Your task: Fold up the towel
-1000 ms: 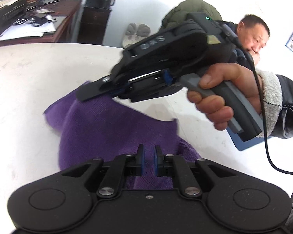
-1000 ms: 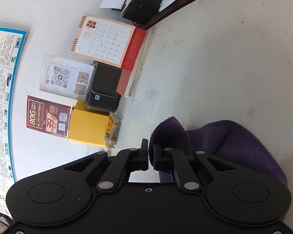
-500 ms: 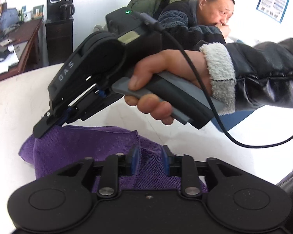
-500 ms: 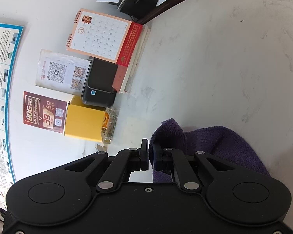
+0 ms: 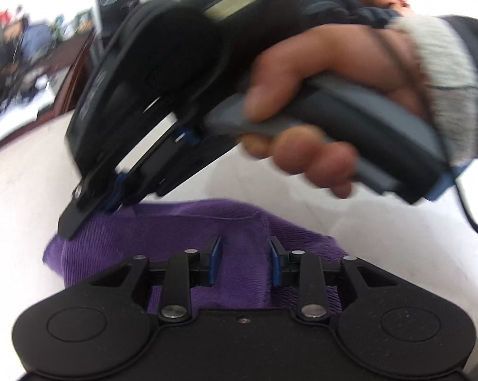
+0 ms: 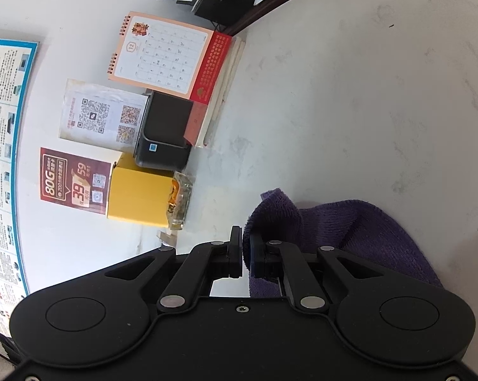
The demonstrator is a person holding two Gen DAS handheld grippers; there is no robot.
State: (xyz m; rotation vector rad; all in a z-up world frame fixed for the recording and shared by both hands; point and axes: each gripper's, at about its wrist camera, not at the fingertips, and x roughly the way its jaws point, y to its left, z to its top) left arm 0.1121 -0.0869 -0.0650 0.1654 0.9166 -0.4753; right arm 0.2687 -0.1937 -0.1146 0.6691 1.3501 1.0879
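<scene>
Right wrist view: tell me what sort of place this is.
Probably a small office or shop counter. A desk calendar leans against the wall, printed QR-code notices and a price poster are stuck up beside it, and a small black printer sits on the white table.

Towel (image 5: pixel 188 231) flat on counter (image 5: pixel 19 197), partly under left tool (image 5: pixel 244 262). Right tool (image 5: pixel 92 203) at towel's far left edge, hand (image 5: pixel 327 95) behind it. In right wrist view: towel (image 6: pixel 366 231) to the right of right tool (image 6: pixel 245 257), one corner pinched between its fingers; box (image 6: pixel 140 197), printer (image 6: pixel 165 133) and calendar (image 6: pixel 162 60) along the wall, left of counter (image 6: pixel 366 95).
</scene>
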